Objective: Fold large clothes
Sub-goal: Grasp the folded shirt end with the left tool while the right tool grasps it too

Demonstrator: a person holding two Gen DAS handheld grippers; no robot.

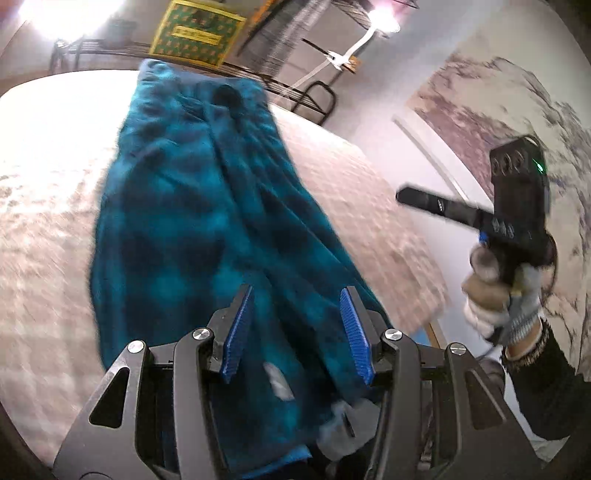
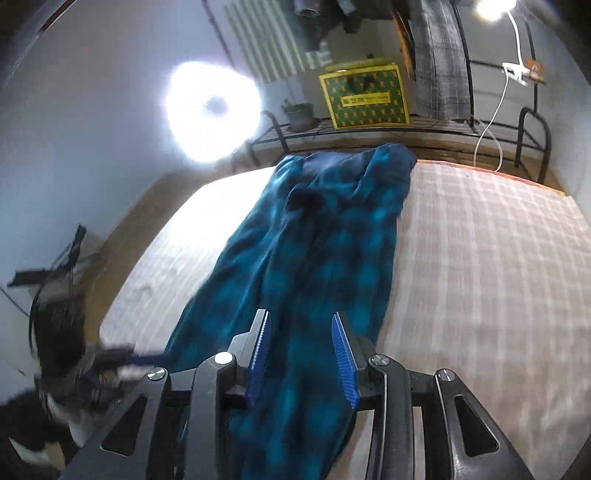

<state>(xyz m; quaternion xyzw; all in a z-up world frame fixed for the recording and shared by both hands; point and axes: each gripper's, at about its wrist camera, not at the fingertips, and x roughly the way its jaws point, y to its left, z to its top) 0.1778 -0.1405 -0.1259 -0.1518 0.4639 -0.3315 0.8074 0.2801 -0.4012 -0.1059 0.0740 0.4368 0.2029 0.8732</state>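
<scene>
A large teal and dark blue checked garment (image 1: 192, 206) lies lengthwise on the bed (image 1: 44, 221), folded into a long strip; it also shows in the right wrist view (image 2: 325, 251). My left gripper (image 1: 297, 317) is open, its blue pads (image 1: 238, 332) apart over the garment's near end, with nothing held between them. My right gripper (image 2: 301, 347) is open above the near end as well; its body and gloved hand show in the left wrist view (image 1: 517, 206), raised beside the bed's right edge.
The bed has a pale checked cover (image 2: 480, 258). Behind it a black metal rack (image 2: 406, 125) holds a yellow-green box (image 2: 364, 98) and a potted plant (image 2: 299, 112). A bright ring light (image 2: 210, 110) and a clip lamp (image 2: 491, 9) shine at the back.
</scene>
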